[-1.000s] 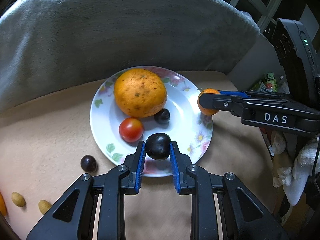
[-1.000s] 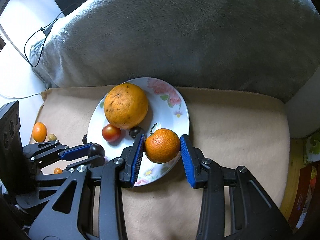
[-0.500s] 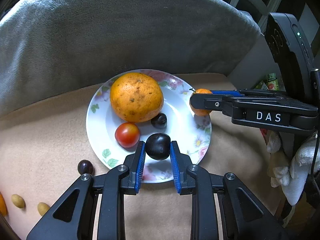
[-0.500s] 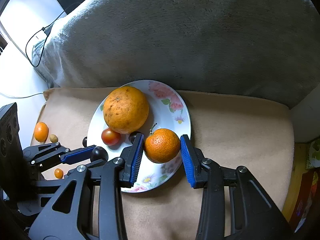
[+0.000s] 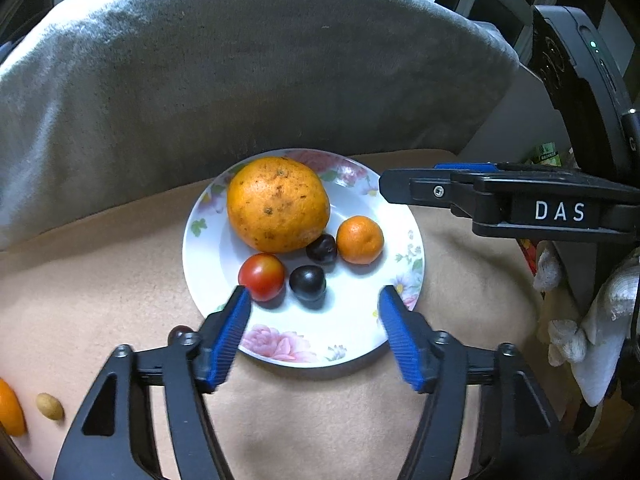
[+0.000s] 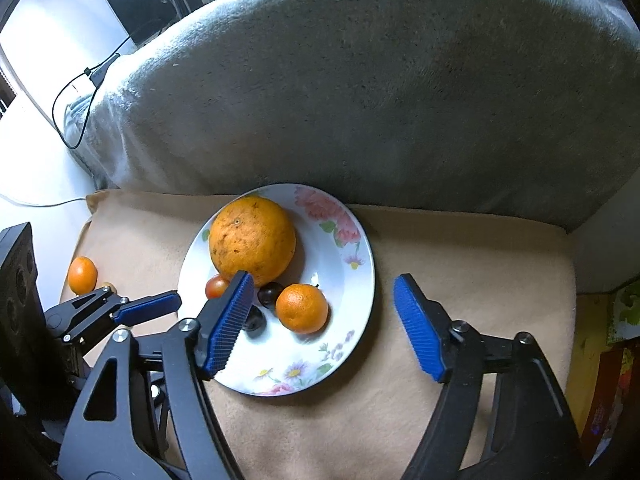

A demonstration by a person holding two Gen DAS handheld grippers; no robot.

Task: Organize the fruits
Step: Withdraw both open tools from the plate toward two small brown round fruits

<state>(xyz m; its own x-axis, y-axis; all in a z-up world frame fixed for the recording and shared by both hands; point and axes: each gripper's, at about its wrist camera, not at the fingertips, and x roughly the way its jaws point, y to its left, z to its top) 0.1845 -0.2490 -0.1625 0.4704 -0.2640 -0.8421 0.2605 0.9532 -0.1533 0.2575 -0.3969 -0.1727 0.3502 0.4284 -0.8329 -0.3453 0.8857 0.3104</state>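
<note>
Both grippers—left (image 5: 314,300), right (image 6: 324,304)—had just sprung open, empty; withdrawing could nudge the small orange mandarin (image 6: 301,308) off the flowered white plate (image 6: 352,344).

Plate (image 5: 208,280) on blanket (image 5: 80,280), cushion (image 5: 240,80) behind. On plate: orange (image 5: 278,204) at back, tomato (image 5: 262,276) front-left, tangerine (image 5: 359,239) right, two plums (image 5: 307,282) between.

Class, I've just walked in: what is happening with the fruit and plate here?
A person with two handheld grippers is gathering fruit onto a floral plate. Both the left gripper and the right gripper have just been opening, leaving a dark plum and a small mandarin on the plate beside a big orange and tomato. A few fruits remain on the blanket.
</note>
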